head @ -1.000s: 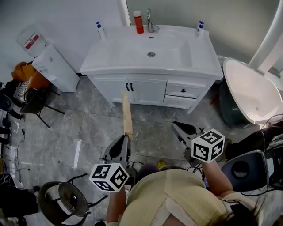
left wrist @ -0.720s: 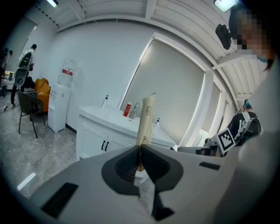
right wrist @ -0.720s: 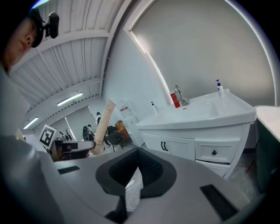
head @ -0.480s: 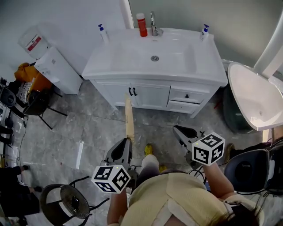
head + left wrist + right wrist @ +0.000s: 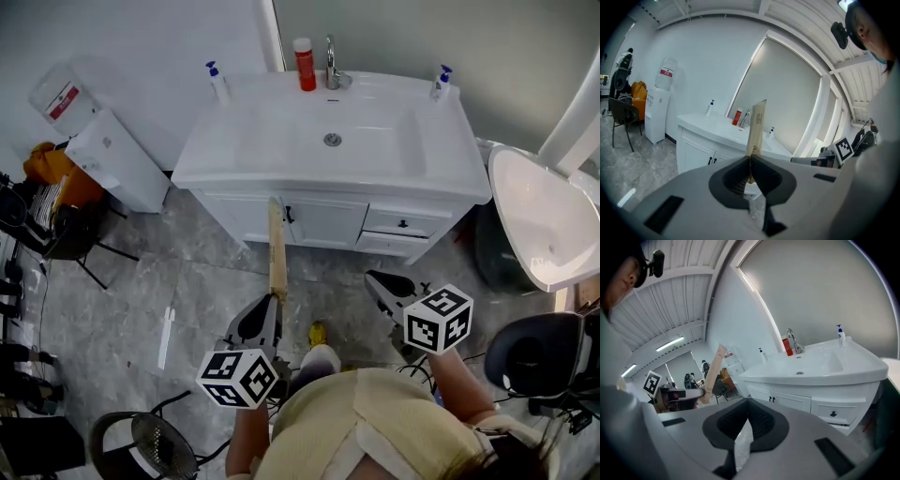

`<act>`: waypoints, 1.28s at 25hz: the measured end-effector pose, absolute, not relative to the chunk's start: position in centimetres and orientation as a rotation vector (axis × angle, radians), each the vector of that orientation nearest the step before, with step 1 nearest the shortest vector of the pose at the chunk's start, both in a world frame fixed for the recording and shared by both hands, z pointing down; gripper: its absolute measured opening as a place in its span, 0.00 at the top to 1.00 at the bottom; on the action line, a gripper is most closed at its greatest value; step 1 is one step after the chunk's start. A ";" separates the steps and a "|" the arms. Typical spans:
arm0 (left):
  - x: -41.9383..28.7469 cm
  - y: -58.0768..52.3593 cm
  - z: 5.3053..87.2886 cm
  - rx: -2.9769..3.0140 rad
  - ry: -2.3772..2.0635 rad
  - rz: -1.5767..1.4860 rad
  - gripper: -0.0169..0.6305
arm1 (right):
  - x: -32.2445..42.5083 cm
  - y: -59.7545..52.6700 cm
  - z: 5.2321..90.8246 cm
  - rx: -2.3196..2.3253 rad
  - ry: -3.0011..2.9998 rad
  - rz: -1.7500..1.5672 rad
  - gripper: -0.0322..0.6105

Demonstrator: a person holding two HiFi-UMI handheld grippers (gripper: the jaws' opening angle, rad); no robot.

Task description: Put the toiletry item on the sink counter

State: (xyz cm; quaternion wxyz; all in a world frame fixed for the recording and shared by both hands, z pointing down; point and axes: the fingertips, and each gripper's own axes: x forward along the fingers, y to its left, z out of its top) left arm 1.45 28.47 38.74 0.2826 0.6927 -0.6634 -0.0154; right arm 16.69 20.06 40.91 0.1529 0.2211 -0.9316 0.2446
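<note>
The left gripper point(image 5: 273, 298) is clamped on the lower end of a long, flat, tan tube-shaped toiletry pack point(image 5: 275, 248). In the left gripper view the two dark jaws meet on its base point(image 5: 750, 159), and the pack point(image 5: 756, 126) rises upright from them. From the head view the pack is in the air in front of the white sink counter with cabinet doors and drawers point(image 5: 234, 141), short of its front edge and near the left door. It touches nothing on the counter.

The right gripper point(image 5: 369, 276) is also in front of the counter, to the right of the pack and lower. In the right gripper view its jaws point(image 5: 746, 401) are pressed together.

At the back of the counter a red cylindrical bottle point(image 5: 304, 52) stands just left of the chrome tap point(image 5: 333, 67). A small white pump bottle with a blue top stands at the back left corner point(image 5: 217, 81) and another at the back right corner point(image 5: 440, 82). A white water dispenser point(image 5: 108, 150) stands on the floor left of the counter.
</note>
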 end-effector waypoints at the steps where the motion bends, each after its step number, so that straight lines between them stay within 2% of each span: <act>1: 1.0 28.0 38.7 1.856 -1.773 -0.038 0.90 | 16.2 19.6 40.8 0.635 -2.671 0.704 0.91; 23: -8.7 21.1 38.9 1.870 -1.740 -0.004 0.90 | 7.3 12.8 40.4 0.690 -2.640 0.713 0.91; 32: -10.5 19.5 39.4 1.886 -1.716 0.013 0.90 | 5.0 11.8 40.3 0.695 -2.639 0.680 0.91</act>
